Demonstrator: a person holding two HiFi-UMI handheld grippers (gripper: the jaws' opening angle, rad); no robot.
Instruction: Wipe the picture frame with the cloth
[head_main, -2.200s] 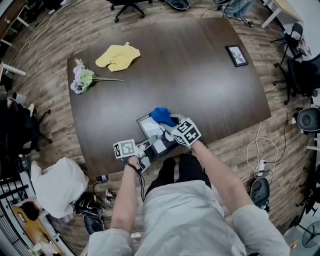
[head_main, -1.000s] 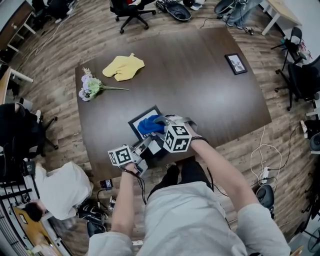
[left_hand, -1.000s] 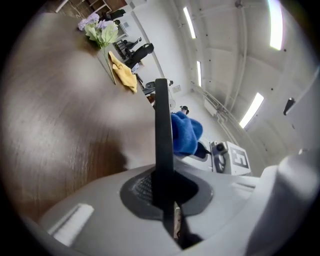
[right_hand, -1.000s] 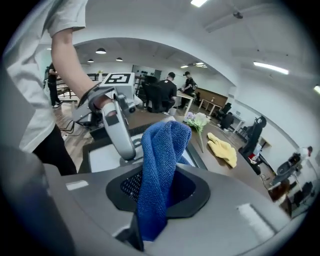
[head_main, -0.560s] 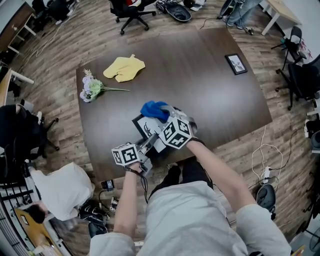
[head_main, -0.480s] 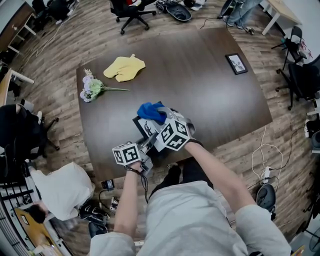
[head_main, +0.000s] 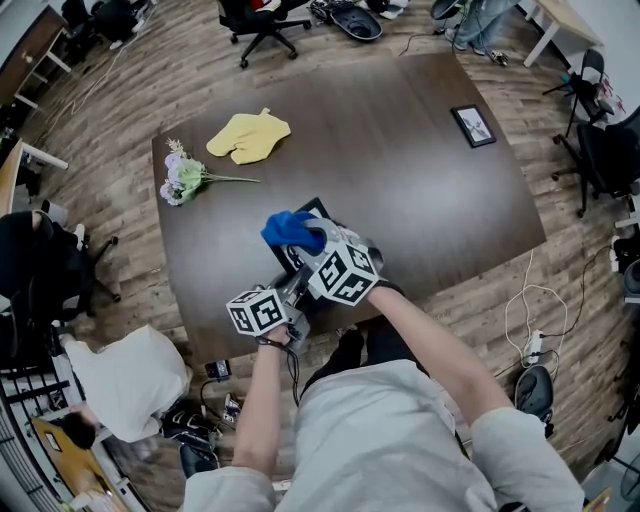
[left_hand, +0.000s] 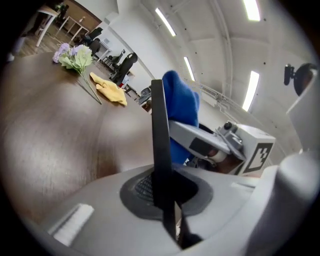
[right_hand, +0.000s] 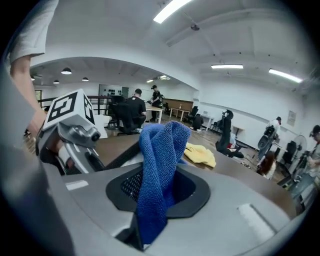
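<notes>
At table (head_main: 400, 170) near edge: picture frame (left_hand: 158, 140) tilted up, gripped edge-on by left gripper (left_hand: 162, 189), jaws nearly together on thin frame. Blue cloth (head_main: 290, 229) bunched against frame's upper part, pinched in right gripper (right_hand: 156, 192), jaws closed on it. Table left edge: flower bunch (head_main: 180, 172). Far-left area: yellow mitt (head_main: 248, 137). Far-right corner: small second frame (head_main: 473, 126), lying flat.

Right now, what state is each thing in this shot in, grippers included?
left gripper: shut on picture frame.
right gripper: shut on blue cloth.
picture frame: tilted up, held by its near edge.
blue cloth: bunched, at the held frame's top.
small frame: flat, far table corner.
yellow mitt: lying flat.
flowers: lying on their side.
</notes>
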